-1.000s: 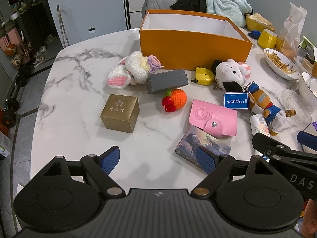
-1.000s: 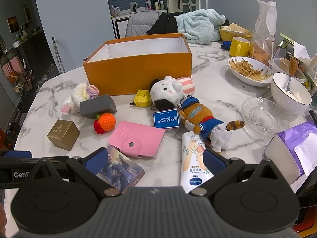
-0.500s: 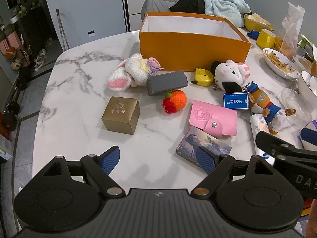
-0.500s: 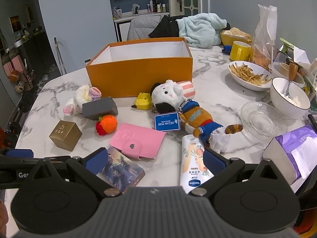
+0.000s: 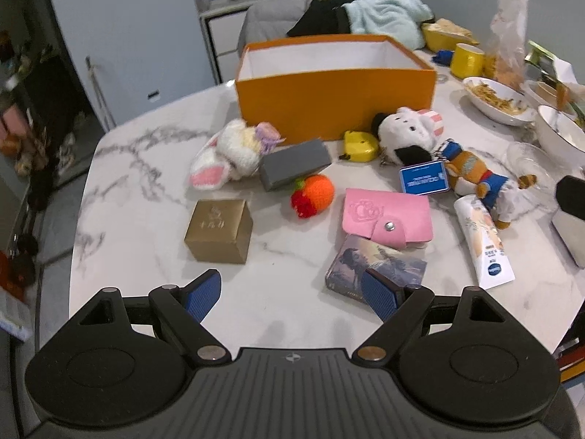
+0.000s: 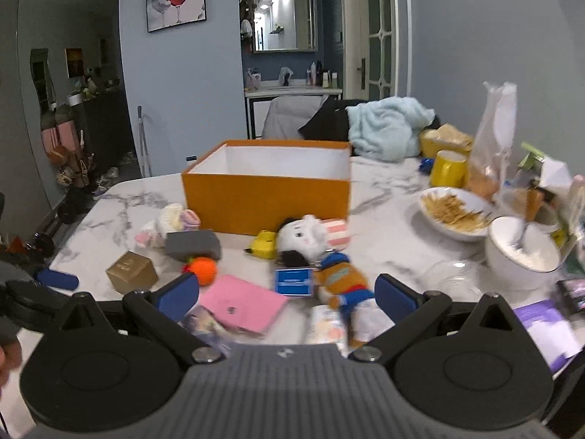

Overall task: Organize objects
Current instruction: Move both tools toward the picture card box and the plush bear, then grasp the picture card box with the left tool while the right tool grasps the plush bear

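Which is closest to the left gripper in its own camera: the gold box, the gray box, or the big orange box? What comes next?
From the left gripper:
1. Gold box, just ahead, left of middle.
2. Gray box, farther, near the middle.
3. Orange box, farthest, at the back.

Right wrist view. The right gripper hangs above the marble table, fingers spread wide and empty. An open orange box stands behind a white plush doll, yellow toy, grey case, gold box, orange crochet ball and pink wallet. The near foreground is blurred.
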Available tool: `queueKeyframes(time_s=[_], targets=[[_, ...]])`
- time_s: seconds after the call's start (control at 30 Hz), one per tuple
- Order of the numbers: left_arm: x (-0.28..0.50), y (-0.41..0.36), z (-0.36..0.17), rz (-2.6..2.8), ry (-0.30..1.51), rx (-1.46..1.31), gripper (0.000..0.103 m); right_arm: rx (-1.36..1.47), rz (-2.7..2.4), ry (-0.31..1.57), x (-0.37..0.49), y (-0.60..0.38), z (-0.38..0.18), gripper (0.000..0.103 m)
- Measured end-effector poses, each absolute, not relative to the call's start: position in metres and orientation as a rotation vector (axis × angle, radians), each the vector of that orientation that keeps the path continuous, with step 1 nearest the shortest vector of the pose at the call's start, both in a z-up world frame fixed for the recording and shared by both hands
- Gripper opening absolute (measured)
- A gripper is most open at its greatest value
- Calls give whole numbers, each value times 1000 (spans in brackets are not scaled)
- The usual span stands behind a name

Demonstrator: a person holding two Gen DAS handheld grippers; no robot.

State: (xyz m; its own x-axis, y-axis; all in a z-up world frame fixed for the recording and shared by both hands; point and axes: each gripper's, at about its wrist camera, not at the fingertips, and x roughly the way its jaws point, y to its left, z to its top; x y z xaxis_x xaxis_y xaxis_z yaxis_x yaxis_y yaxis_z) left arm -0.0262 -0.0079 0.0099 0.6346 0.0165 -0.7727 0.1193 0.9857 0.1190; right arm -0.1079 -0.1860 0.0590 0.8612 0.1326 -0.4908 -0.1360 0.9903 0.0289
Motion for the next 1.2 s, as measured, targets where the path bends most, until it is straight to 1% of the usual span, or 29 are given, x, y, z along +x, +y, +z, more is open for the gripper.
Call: queueKeyframes(time_s=[0.27,0.4,0.57,0.77,0.87,0.93,1.0,1.13,1.2], targets=[[-28,-22,9,-155,831,185,99,-25,154,455,-118,-224,59,102],[-19,-31,-7,-189,868,224,99,-16,234,476,-95,-240,48,102],[-12,-42,-26,-246,911,250,99,-33,309,569,-52,-245,32,102],[-11,-50,-39,-329,878,308,99,-200,314,606,-1,-238,11,102],[-9,-51,-48,-347,884,333,99,-250,309,654,25,-239,-3,101],[-7,-49,-51,-390,875,301,99,-243,331,690,38,-243,-10,100],[-4,-47,-58,-414,862,275,99,-217,351,739,50,-247,-16,96],[2,-47,-72,-447,877,249,99,-216,372,791,64,-247,-27,95],[1,-50,-74,-481,846,288,99,-219,384,805,69,-244,-32,95]])
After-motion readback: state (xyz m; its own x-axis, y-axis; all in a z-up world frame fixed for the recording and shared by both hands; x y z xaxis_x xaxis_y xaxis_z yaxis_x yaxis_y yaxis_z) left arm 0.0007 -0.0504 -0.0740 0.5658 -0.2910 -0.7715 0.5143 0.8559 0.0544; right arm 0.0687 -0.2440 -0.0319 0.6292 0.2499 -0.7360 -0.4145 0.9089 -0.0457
